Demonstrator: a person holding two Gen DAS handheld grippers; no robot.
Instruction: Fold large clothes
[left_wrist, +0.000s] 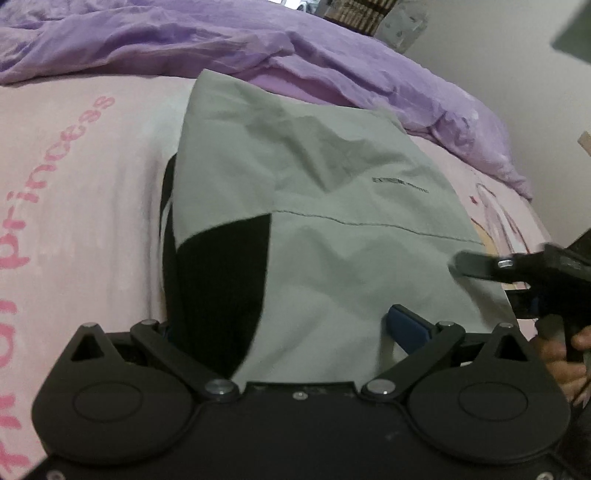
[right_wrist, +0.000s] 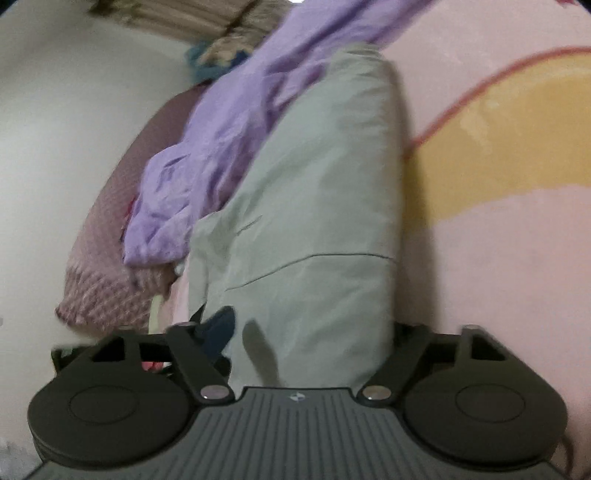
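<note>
The grey garment (left_wrist: 314, 206) lies half-folded on the bed (left_wrist: 92, 184), both spread tools, left (left_wrist: 280, 325) and right (right_wrist: 306, 332), straddling its near edge unclenched, so closing comes next.

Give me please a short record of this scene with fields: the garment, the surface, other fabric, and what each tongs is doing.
garment: grey jacket with black panels, partly folded, lying flat
surface: pink bedsheet with pink lettering
other fabric: purple blanket, crumpled behind the jacket
left tongs: wide open, at the jacket's near edge
right tongs: at the jacket's right edge; open or shut is unclear
</note>
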